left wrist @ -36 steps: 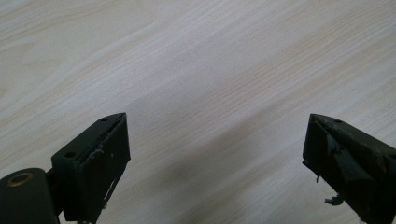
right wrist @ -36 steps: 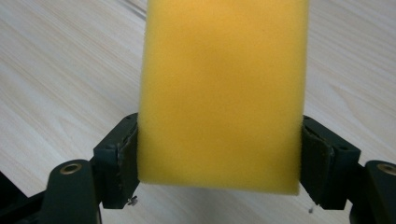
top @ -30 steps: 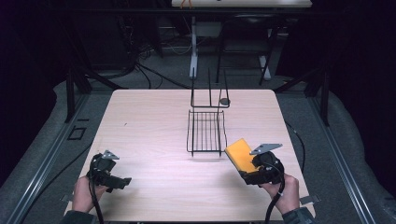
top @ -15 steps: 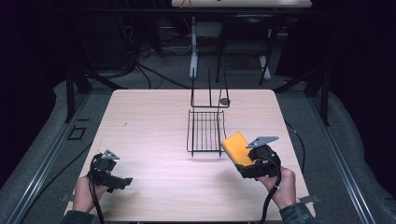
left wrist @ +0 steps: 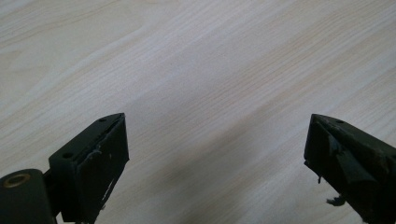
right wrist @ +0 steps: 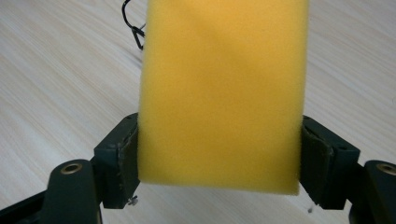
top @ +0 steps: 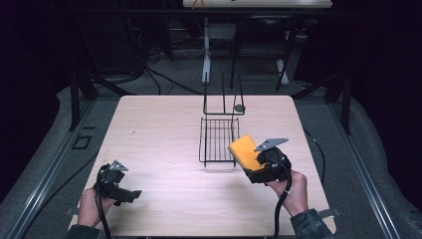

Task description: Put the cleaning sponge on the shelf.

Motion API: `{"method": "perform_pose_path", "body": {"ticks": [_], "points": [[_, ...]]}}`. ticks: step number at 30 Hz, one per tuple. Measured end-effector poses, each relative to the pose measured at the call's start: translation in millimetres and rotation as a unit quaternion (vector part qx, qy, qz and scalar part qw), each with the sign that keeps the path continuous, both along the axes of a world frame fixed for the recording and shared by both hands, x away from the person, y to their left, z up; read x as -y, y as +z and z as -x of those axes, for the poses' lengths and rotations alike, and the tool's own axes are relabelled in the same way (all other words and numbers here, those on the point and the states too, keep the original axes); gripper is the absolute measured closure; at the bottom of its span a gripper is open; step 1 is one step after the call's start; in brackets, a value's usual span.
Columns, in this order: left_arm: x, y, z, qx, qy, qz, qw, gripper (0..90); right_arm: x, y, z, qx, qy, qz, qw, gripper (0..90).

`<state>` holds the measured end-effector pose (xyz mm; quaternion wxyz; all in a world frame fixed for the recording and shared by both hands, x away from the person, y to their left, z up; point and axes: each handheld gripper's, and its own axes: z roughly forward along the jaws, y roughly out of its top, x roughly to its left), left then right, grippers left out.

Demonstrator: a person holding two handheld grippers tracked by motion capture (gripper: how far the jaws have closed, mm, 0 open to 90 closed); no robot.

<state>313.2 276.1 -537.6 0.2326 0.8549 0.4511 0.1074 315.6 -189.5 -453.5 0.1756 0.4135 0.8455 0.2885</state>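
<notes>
One step is complete: your right gripper (right wrist: 219, 154) fingers clamp the yellow sponge (top: 245, 150) above the bench (top: 164, 134) near its right edge, beside the wire rack (top: 217, 142). Left gripper (left wrist: 215, 163) fingers stand wide, empty. Placing the sponge remains.

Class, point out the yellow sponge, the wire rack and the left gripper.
Yellow sponge (right wrist: 219, 93): right gripper view, middle of its broad face.
Wire rack (top: 218, 142): high view, its flat grid.
Left gripper (left wrist: 215, 158): left gripper view, midway between its fingertips.
</notes>
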Motion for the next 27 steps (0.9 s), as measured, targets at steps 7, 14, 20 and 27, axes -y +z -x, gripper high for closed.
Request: {"method": "perform_pose_path", "body": {"ticks": [7, 14, 20, 27], "points": [[0.1, -0.9, -0.5, -0.003, -0.003, -0.001, 1.0000, 7.0, -12.3, 1.1, -9.6, -0.002, 0.011, 0.009, 0.9999, 25.0], [-0.1, -0.4, -0.1, -0.002, -0.003, -0.001, 1.0000, 6.9, -18.6, 6.2, -20.4, 0.002, 0.013, 0.006, 0.9999, 25.1], [-0.1, -0.3, 0.0, -0.002, -0.004, 0.000, 1.0000, 7.0, -25.7, 7.6, -29.3, 0.004, 0.012, 0.005, 0.9999, 25.1], [-0.5, -0.3, 0.1, -0.002, -0.003, 0.000, 1.0000, 7.0, -35.2, 4.7, -39.9, 0.000, 0.013, 0.003, 0.9999, 25.1]]}}
